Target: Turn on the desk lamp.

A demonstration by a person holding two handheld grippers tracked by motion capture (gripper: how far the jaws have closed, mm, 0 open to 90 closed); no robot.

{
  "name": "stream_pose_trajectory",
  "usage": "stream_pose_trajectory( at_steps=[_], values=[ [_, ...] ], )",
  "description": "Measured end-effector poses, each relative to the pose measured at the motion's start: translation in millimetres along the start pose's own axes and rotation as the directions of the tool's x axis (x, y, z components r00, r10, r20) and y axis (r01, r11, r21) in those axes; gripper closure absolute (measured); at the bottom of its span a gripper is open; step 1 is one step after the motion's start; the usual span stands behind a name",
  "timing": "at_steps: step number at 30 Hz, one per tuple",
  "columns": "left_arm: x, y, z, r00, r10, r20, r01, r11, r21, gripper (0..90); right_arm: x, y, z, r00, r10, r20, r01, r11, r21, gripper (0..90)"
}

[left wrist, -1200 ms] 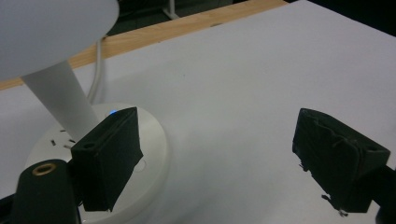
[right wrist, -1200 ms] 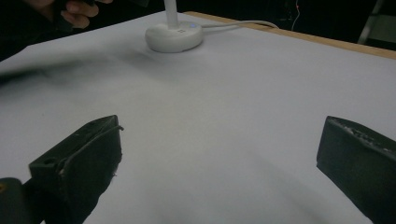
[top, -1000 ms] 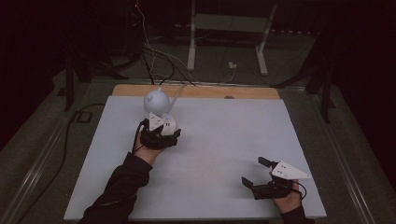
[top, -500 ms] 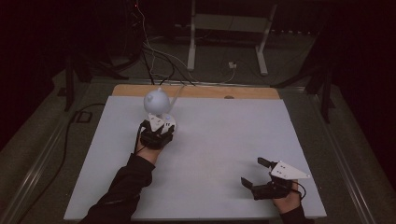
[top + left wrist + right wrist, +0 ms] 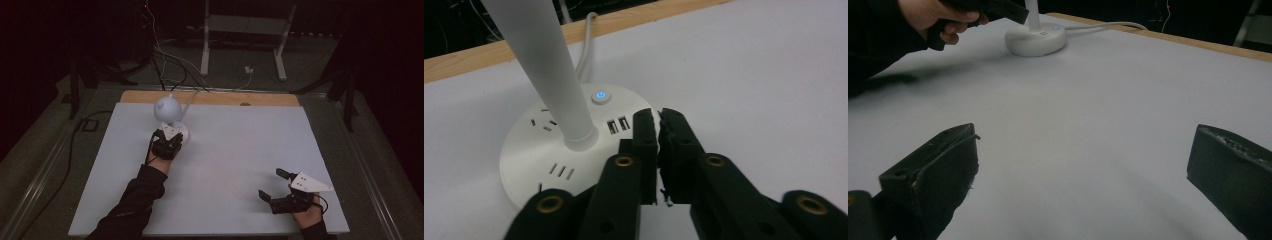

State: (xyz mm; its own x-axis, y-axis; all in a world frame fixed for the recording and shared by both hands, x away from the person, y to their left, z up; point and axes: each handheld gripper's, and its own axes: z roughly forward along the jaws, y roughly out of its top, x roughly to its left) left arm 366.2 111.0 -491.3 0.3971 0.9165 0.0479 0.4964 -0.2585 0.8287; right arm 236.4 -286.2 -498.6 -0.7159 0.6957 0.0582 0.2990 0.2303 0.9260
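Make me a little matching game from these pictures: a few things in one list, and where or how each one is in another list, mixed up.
Things:
1. left gripper
2. right gripper
3. power button
4. lamp cord

States or places:
A. glowing blue on the round lamp base
B. fingers wide apart, over bare table near the front right corner
C. running off the far edge of the table
D. fingers pressed together, just above the lamp base

Right pairs: 1-D, 2-B, 3-A, 4-C
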Motion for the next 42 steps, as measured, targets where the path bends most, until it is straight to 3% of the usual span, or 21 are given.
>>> stream_pose_trajectory(
  at_steps=[12,24,42],
  values=[
    [6.5,-6.1,10.5,0.9997,-0.002,-0.026,0.002,0.9999,0.012,90.0,-0.3,-0.2,-0.3,1.0000,0.000,-0.004,0.000,1.000,0.003,0.0],
    [3.8,-9.9,20.5,0.9985,0.027,-0.048,-0.026,0.9994,0.022,90.0,-0.4,-0.5,-0.3,1.0000,0.001,-0.003,-0.001,1.000,0.007,0.0],
    [5.4,-13.9,24.1,0.9963,0.032,-0.080,-0.031,0.9993,0.021,90.0,-1.6,-0.9,-0.5,1.0000,0.006,0.003,-0.006,1.000,0.010,0.0]
  ],
)
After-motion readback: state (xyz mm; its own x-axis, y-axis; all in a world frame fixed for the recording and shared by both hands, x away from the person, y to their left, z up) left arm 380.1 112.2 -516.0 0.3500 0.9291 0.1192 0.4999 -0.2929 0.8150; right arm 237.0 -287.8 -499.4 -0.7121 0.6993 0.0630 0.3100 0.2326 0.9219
